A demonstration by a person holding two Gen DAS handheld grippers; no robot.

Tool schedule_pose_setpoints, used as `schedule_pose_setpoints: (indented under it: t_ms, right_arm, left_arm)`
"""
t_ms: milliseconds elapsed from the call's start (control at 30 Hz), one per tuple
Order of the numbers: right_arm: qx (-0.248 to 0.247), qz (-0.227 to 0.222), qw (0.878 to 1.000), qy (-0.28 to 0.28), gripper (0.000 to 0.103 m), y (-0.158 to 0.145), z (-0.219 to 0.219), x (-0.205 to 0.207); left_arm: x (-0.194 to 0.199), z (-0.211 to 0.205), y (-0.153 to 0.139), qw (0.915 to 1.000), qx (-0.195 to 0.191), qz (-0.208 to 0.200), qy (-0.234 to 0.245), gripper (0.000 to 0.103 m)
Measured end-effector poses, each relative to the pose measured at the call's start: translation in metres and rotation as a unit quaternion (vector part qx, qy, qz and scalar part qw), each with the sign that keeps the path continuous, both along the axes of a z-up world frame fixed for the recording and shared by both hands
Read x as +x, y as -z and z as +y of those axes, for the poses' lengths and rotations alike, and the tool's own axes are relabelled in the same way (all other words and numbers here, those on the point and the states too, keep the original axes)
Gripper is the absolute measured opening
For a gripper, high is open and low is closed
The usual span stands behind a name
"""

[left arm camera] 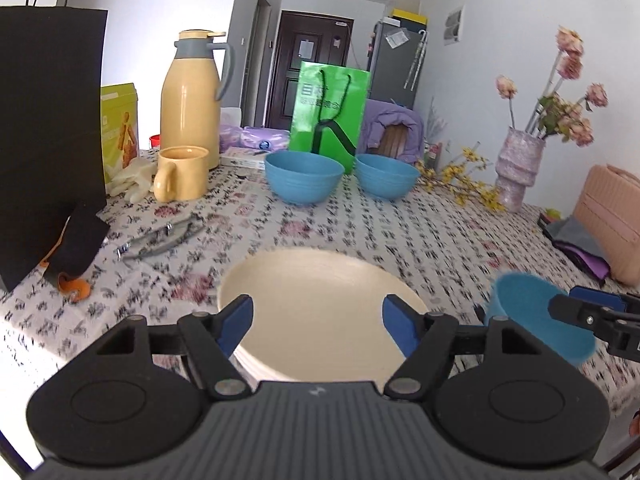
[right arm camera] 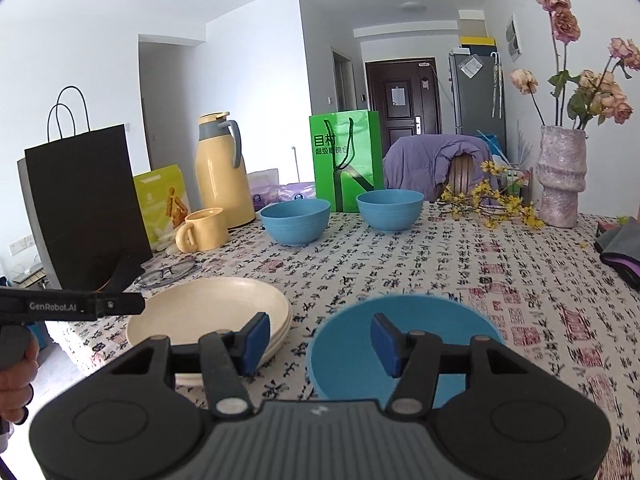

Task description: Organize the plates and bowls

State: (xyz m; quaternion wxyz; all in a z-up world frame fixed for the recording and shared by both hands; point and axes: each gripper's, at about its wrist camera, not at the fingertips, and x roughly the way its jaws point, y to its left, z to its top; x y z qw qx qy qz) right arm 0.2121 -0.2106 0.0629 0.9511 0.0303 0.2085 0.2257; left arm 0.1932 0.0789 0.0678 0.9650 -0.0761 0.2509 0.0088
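Observation:
A stack of cream plates (left arm camera: 316,304) lies on the patterned tablecloth, also in the right wrist view (right arm camera: 208,312). My left gripper (left arm camera: 318,322) is open just above the stack's near edge, holding nothing. A blue bowl (right arm camera: 404,344) sits right of the plates; it also shows in the left wrist view (left arm camera: 536,312). My right gripper (right arm camera: 320,338) is open over this bowl's near left rim, empty. Two more blue bowls (left arm camera: 304,176) (left arm camera: 386,174) stand side by side at the far side of the table; they also show in the right wrist view (right arm camera: 296,220) (right arm camera: 390,208).
A black paper bag (left arm camera: 48,128), yellow mug (left arm camera: 182,178), yellow thermos (left arm camera: 192,96), green bag (left arm camera: 330,114) and glasses (left arm camera: 160,236) stand left and behind. A vase of flowers (left arm camera: 518,168) and pink case (left arm camera: 608,220) are at the right.

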Motion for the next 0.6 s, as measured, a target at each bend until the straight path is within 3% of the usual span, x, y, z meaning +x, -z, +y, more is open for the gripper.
schedule_pose_setpoints:
  t_ms: [267, 433, 600]
  right_arm:
    - [0.011, 0.011, 0.999, -0.047, 0.055, -0.046, 0.030, 0.088]
    - [0.042, 0.077, 0.993, -0.072, 0.055, -0.067, 0.053, 0.176]
    - [0.055, 0.152, 0.985, -0.065, 0.057, -0.070, 0.083, 0.277]
  left_arm:
    - [0.084, 0.046, -0.027, 0.9998, -0.013, 0.013, 0.011, 0.074]
    - [0.147, 0.064, -0.045, 0.9994, -0.010, 0.023, 0.025, 0.075]
    - [0.234, 0.086, -0.047, 0.9966, -0.027, 0.067, 0.040, 0.076]
